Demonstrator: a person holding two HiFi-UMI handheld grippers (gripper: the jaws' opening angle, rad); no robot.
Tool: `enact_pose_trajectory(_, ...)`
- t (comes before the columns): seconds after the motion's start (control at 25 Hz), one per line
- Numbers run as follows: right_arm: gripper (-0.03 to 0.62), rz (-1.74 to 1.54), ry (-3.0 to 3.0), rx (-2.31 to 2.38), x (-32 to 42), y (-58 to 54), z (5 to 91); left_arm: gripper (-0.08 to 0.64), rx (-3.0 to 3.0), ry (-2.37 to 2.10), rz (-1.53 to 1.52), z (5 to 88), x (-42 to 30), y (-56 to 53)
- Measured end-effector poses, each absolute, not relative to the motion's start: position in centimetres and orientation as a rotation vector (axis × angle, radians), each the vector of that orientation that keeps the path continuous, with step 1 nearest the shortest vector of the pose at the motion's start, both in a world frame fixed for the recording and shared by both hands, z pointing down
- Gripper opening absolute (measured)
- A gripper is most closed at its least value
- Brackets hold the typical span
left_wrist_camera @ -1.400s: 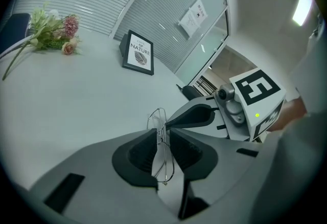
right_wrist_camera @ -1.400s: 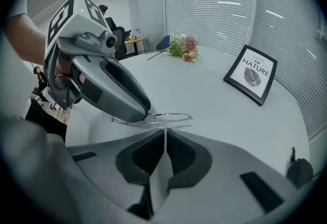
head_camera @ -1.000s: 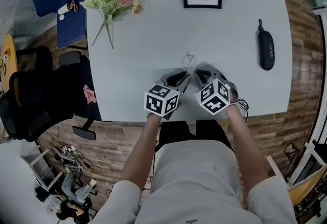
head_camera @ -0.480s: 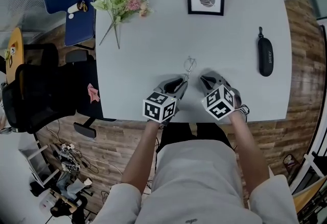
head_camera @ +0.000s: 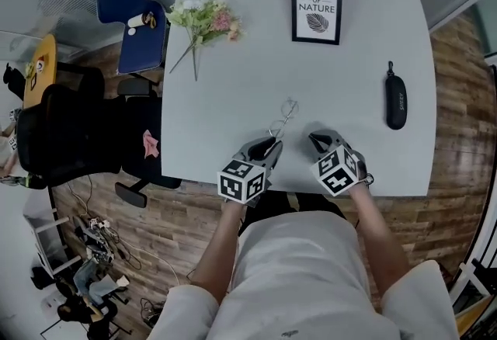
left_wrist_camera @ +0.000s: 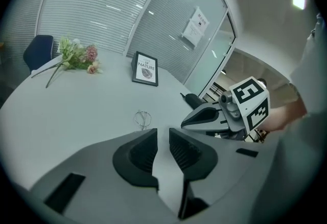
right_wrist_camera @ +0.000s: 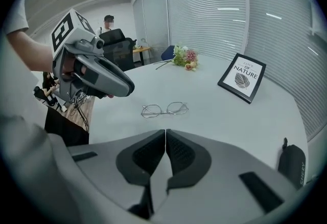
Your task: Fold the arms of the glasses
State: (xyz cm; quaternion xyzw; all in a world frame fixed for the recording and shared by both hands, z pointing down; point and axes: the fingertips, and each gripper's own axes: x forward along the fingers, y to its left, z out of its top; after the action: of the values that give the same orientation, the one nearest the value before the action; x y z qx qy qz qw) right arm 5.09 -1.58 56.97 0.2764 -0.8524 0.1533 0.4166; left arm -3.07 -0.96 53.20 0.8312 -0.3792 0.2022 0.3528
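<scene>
The thin wire-framed glasses (head_camera: 284,118) lie flat on the white table (head_camera: 233,98), free of both grippers; they also show in the left gripper view (left_wrist_camera: 143,118) and the right gripper view (right_wrist_camera: 165,110). Whether their arms are folded I cannot tell. My left gripper (head_camera: 273,146) hovers just short of them on the near left. Its jaws have just closed a little but keep a narrow gap (left_wrist_camera: 163,133) with nothing in it. My right gripper (head_camera: 314,138) hangs to the near right of the glasses. Its jaws have just closed and are shut together (right_wrist_camera: 165,133), empty.
A framed "nature" print (head_camera: 316,12) stands at the table's far side, with a flower bunch (head_camera: 203,20) at the far left. A black glasses case (head_camera: 396,102) lies at the right. A blue chair (head_camera: 140,36) and a black chair (head_camera: 70,137) stand left of the table.
Both grippers have drawn back from the glasses toward the table's near edge and risen a little. The glasses stay lying on the table.
</scene>
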Motion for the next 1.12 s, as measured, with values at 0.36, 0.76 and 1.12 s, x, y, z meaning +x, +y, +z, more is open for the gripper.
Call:
enact_pose_trajectory(0.36,0.008,0.353,-2.248,0.726,5.1,-0.1,52.8,0.078,2.192,-1.108,0.430,48.9,-3.7,1.3)
enact_pose_trajectory(0.76,0.008,0.392,-2.315,0.868,4.6,1.3,48.4,0.074,2.271,-1.162,0.337,44.1,-5.8,2.3)
enact_pose_trajectory(1.12,0.008,0.319,-2.341,1.082,4.1,2.6,41.6,0.069,2.378,-1.130,0.256,39.2,-8.2,3.4)
